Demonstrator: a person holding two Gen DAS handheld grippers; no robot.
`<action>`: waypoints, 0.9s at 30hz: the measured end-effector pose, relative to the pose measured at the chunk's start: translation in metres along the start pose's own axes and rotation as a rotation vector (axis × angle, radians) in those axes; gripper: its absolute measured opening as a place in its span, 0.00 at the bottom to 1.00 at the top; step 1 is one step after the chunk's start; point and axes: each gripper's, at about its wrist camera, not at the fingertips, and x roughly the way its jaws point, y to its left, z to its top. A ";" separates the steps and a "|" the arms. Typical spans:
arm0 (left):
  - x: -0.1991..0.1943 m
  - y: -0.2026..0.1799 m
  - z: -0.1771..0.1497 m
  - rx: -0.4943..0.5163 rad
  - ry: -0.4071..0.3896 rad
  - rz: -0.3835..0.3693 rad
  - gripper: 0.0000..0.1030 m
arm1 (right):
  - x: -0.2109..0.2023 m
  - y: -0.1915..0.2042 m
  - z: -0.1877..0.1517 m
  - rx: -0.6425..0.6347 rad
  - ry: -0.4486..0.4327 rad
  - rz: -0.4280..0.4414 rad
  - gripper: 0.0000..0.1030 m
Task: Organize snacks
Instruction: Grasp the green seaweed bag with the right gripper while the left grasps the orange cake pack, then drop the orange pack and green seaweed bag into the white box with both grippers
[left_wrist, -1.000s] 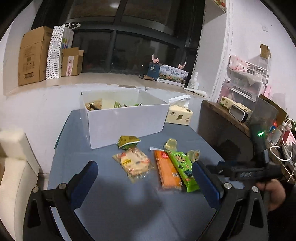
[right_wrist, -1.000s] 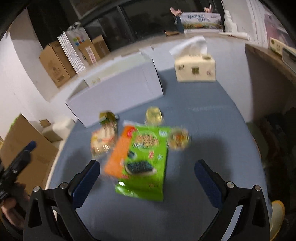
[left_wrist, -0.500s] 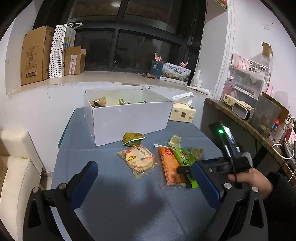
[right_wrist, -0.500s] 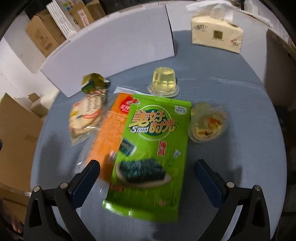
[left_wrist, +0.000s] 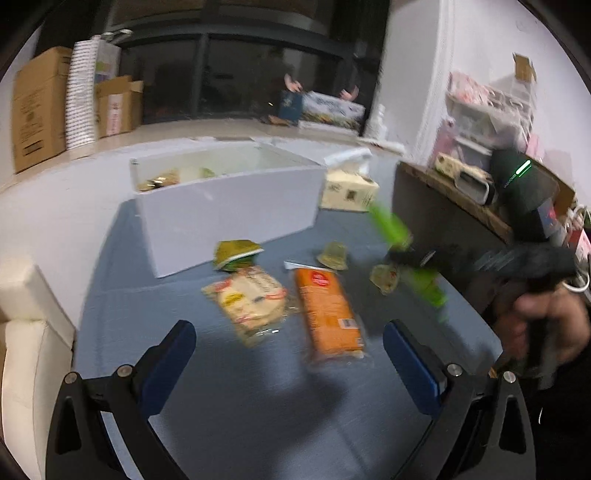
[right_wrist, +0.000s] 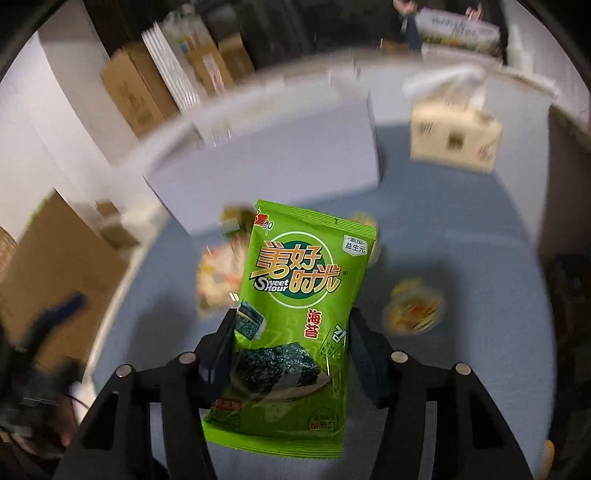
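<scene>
My right gripper (right_wrist: 291, 347) is shut on a green seaweed snack bag (right_wrist: 295, 306) and holds it up off the blue table (right_wrist: 461, 258). In the left wrist view the same bag (left_wrist: 395, 229) shows blurred at the right, held in the air. My left gripper (left_wrist: 290, 354) is open and empty above the near table. On the table lie an orange packet (left_wrist: 327, 314), a clear cracker bag (left_wrist: 251, 302), a small green-yellow packet (left_wrist: 236, 253) and two jelly cups (left_wrist: 334, 254). The white box (left_wrist: 225, 199) stands behind them and holds some snacks.
A tissue box (left_wrist: 349, 188) stands right of the white box. A dark counter (left_wrist: 450, 218) with clutter borders the table's right side. Cardboard boxes (left_wrist: 37, 110) stand on the window ledge. A white seat (left_wrist: 26, 332) is at the left.
My right gripper has closed on the green seaweed bag and lifted it off the table. The left gripper has shifted slightly; its view is now blurred.
</scene>
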 end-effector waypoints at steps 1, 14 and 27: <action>0.014 -0.009 0.004 0.018 0.030 0.003 1.00 | -0.017 -0.004 0.003 0.012 -0.034 0.002 0.59; 0.146 -0.055 -0.002 0.077 0.308 0.127 1.00 | -0.106 -0.029 -0.023 0.078 -0.172 -0.045 0.60; 0.081 -0.043 -0.006 0.048 0.172 0.016 0.61 | -0.088 -0.021 -0.032 0.062 -0.131 -0.013 0.61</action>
